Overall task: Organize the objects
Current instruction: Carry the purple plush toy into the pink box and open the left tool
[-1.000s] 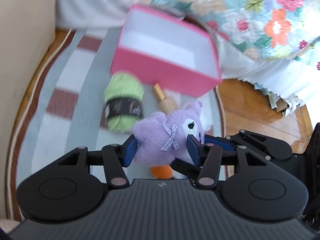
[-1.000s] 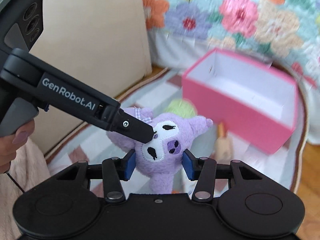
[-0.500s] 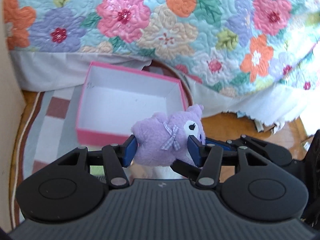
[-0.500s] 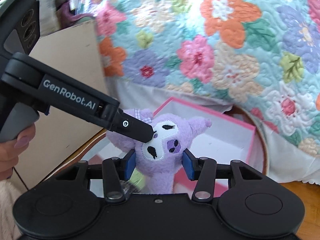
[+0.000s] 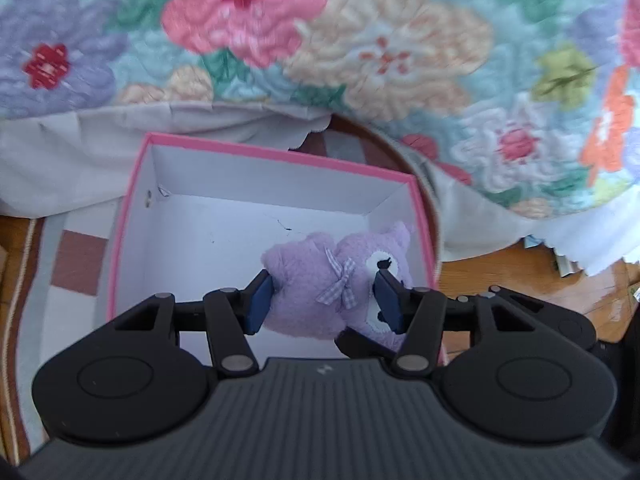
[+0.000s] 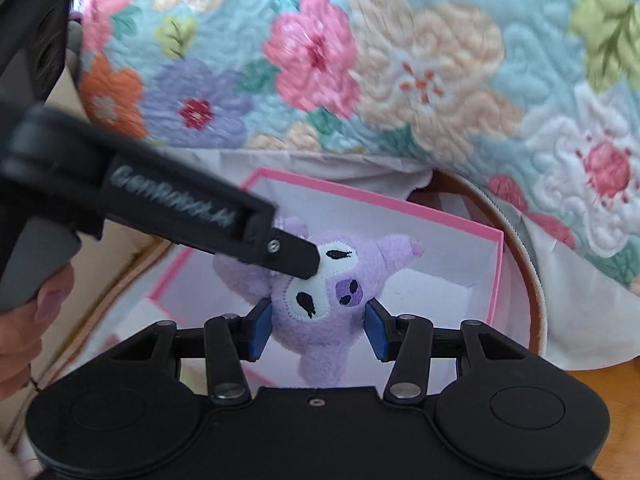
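1. Looking along the left gripper [image 5: 324, 300], a purple plush toy [image 5: 320, 280] is seen squeezed between the blue pads [image 5: 260, 300]. The toy is held over the open pink box [image 5: 132, 200], near its right wall, probably so it can be dropped inside. A flowery quilt [image 5: 360, 40] hangs behind the box.

2. From the right wrist view, the right gripper [image 6: 318, 330] is also pressed on the toy's [image 6: 320, 300] sides, so it is carried by both. The toy's face is touched by a left finger [image 6: 296, 256]. The box [image 6: 492, 264] lies just below.
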Available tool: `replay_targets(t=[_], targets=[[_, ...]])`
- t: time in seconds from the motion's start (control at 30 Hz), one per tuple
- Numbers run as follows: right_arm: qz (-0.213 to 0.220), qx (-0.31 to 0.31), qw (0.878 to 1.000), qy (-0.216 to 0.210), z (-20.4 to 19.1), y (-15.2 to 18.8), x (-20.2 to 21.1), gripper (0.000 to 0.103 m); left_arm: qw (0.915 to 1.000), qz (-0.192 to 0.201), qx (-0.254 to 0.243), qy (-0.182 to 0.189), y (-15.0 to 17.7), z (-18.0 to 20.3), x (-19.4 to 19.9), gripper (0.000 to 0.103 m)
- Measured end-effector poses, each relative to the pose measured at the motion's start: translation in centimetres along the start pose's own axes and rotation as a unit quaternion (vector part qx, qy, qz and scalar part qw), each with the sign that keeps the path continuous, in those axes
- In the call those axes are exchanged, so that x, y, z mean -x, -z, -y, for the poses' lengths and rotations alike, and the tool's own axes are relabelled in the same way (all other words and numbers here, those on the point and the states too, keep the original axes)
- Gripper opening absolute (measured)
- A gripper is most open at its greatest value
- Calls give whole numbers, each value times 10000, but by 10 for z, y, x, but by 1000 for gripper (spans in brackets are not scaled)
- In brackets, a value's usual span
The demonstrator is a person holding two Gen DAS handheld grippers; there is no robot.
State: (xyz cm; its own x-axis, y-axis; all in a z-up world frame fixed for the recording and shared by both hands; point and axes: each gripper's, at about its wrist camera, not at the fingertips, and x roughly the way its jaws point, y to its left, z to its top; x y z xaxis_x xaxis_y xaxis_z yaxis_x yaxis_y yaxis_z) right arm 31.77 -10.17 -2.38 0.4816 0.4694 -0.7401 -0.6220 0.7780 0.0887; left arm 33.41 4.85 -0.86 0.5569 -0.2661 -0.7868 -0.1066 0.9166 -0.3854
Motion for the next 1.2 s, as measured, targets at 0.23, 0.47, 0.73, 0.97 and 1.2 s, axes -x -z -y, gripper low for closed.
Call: replay_targets(t=[0.23,0.47,0.73,0.97,1.2], targets=[[-381,-284,9988,78,29,0,-62,54,9992,-238,334,-37,-12,-22,-69,55],[-964,-358,9926,649,51,-13,-109,54,9953,-463,834,163,-33,-33,-133,53],[-1319,-129,9879,803,54,-15,-134,54,9946,-621,824,136,-34,-38,-154,48],[-1429,57,9887,444,49,-9,-119,54,9927,-902,802,-77,-26,-39,-167,37],[-1586,760,9816,747,33,7,-124,32,9927,-920,781,-20,-22,-25,-168,36]])
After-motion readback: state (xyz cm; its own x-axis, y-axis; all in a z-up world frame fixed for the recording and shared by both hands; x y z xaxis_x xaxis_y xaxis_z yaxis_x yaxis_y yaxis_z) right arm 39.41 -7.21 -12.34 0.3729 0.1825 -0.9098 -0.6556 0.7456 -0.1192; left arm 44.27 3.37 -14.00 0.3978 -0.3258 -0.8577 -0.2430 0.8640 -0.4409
